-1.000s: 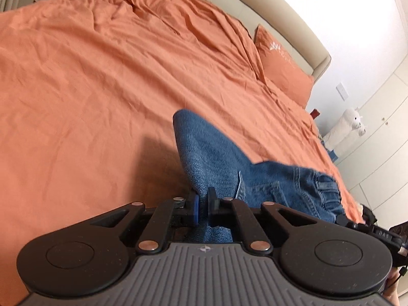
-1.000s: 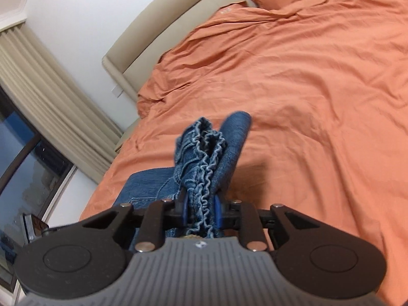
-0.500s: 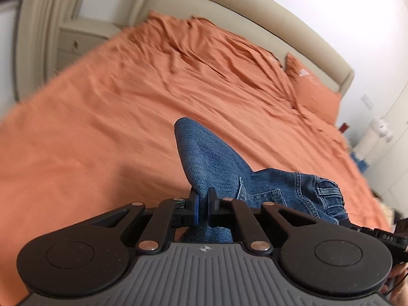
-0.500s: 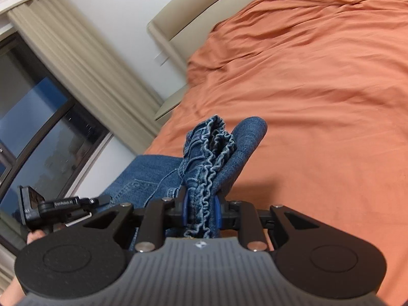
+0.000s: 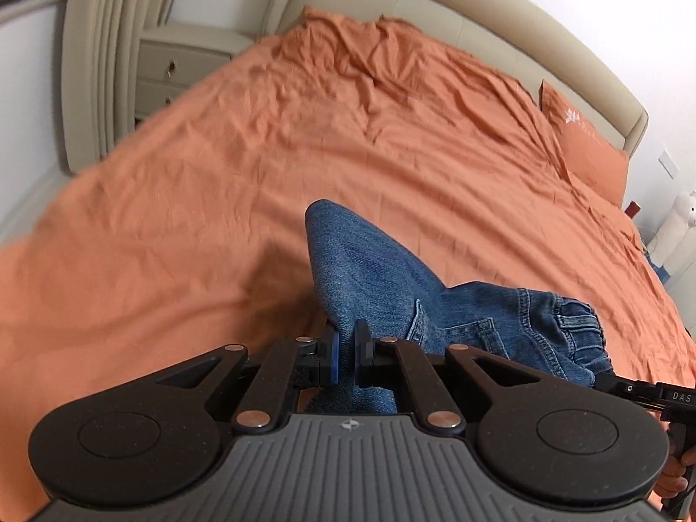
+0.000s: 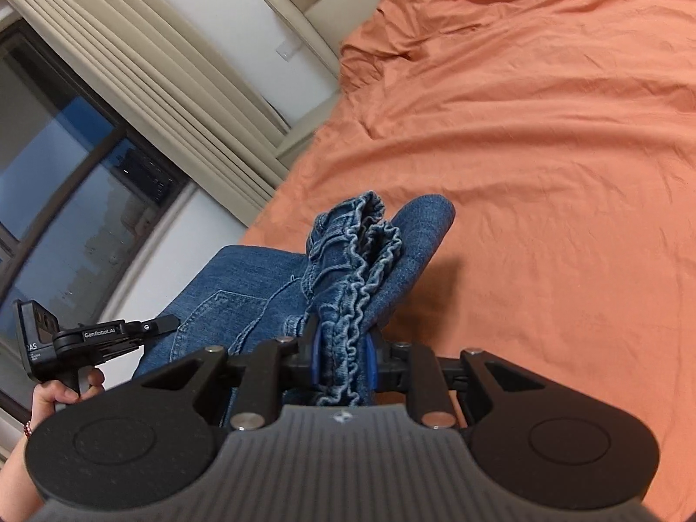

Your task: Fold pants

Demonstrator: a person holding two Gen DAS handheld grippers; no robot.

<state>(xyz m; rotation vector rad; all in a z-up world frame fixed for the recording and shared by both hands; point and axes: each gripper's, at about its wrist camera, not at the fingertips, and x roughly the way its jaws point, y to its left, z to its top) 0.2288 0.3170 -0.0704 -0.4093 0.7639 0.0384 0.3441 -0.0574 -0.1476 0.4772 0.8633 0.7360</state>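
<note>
1. Hanging between both grippers, the pants [image 5: 456, 304] run lengthwise from one grip to the other, above the orange bedspread [image 5: 261, 182].
2. Left gripper [image 5: 346, 350]: jaws pinched tight on plain denim.
3. Right gripper [image 6: 341, 356]: jaws clamped around the bunched waistband [image 6: 361, 261].

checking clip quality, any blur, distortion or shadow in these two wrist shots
Left wrist view: curtain and nightstand smeared by motion blur, headboard bowed by fisheye. Right wrist view: window softly blurred, jeans sharp, casting a dark shadow on the orange bedspread.
</note>
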